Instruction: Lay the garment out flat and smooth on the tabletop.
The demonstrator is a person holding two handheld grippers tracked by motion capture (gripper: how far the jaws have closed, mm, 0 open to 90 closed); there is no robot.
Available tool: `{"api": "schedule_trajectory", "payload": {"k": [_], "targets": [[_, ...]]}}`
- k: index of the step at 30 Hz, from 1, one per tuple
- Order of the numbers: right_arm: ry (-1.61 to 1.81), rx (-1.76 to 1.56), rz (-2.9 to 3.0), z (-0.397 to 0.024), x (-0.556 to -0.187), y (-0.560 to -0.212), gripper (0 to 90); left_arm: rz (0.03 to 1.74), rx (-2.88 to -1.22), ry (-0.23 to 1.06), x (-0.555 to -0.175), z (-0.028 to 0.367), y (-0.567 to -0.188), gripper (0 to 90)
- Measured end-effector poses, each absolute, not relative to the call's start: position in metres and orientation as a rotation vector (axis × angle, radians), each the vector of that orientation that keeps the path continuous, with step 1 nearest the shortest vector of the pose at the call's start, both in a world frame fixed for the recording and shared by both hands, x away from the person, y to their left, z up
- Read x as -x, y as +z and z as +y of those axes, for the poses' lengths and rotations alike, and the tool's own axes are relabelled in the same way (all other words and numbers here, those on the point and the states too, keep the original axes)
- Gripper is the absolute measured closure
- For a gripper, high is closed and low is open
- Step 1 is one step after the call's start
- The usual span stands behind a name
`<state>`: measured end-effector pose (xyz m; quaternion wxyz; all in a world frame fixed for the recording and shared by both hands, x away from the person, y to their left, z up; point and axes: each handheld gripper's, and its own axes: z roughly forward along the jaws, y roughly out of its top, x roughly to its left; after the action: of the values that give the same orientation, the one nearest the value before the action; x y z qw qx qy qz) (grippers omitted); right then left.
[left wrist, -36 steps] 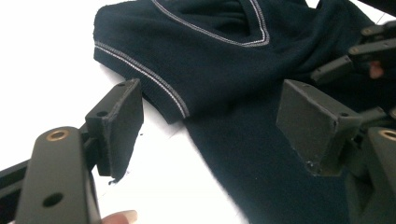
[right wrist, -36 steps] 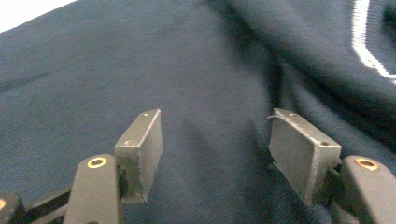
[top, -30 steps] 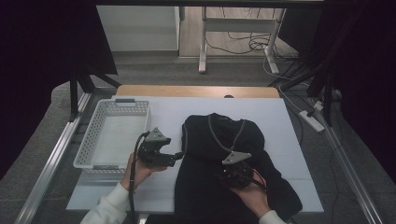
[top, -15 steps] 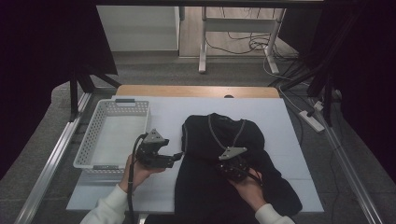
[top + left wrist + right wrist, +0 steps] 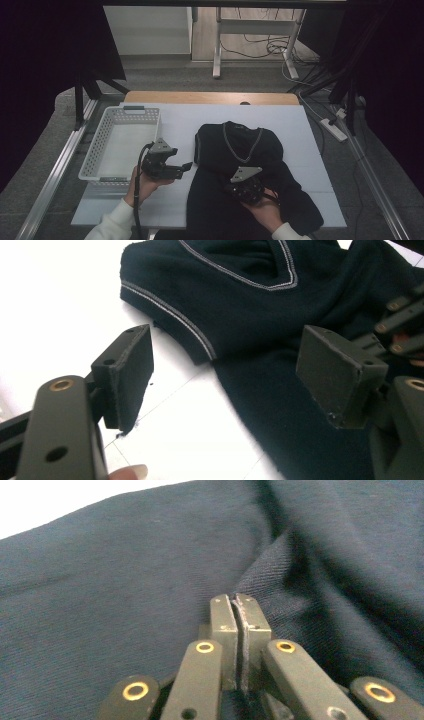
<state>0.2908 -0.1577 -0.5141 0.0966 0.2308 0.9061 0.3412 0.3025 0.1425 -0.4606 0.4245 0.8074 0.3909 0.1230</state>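
— Judging from the table, a fold is being started. The dark knitted sweater (image 5: 240,175) is laid flat on the white table (image 5: 310,150), front side up, with the collar on the far side. The right gripper (image 5: 239,605) is placed on the middle of it, and its jaws have just been closing; they are now pressed together, with a ridge of fabric rising right at their tips. It looks like a pinch of cloth is held, though how much is caught cannot be told.

— And the left gripper (image 5: 240,365)?

— It is held just beside the sweater's left edge, above bare table, jaws wide apart and nothing between them. A hold on that edge is probably needed next, so that the cloth can be lifted evenly.

— What is the material like?

— Soft, finely ribbed, easily wrinkled. A pale stitched line is seen along the V-neck and the sleeve hem. A white perforated plastic basket (image 5: 100,150) is standing at the left.
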Motion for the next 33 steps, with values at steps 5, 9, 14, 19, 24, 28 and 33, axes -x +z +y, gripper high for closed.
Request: {"api": "schedule_trajectory", "payload": {"k": [5, 9, 14, 19, 24, 28, 33], "targets": [[1.051, -0.617, 2.743, -0.154, -0.273, -0.512, 87.7, 0.984, -2.015, 0.308, -0.303, 0.144, -0.461, 23.8], [1.068, -0.566, 2.777, -0.152, -0.261, -0.508, 87.7, 0.983, -2.013, 0.309, -0.303, 0.144, -0.46, 23.8], [1.105, -0.623, 2.671, -0.148, -0.261, -0.5, 64.5, 0.98, -2.015, 0.31, -0.303, 0.143, -0.46, 23.7], [1.108, -0.608, 2.655, -0.127, -0.271, -0.496, 53.3, 0.983, -2.016, 0.309, -0.304, 0.142, -0.46, 23.7], [1.008, -0.638, 2.673, -0.109, -0.293, -0.515, 55.4, 0.983, -2.017, 0.311, -0.305, 0.143, -0.46, 23.6], [1.005, -0.654, 2.7, -0.108, -0.301, -0.522, 73.1, 0.989, -2.015, 0.312, -0.306, 0.144, -0.461, 23.6], [1.007, -0.584, 2.729, -0.107, -0.295, -0.519, 84.8, 0.984, -2.018, 0.315, -0.305, 0.143, -0.46, 23.6]]}}
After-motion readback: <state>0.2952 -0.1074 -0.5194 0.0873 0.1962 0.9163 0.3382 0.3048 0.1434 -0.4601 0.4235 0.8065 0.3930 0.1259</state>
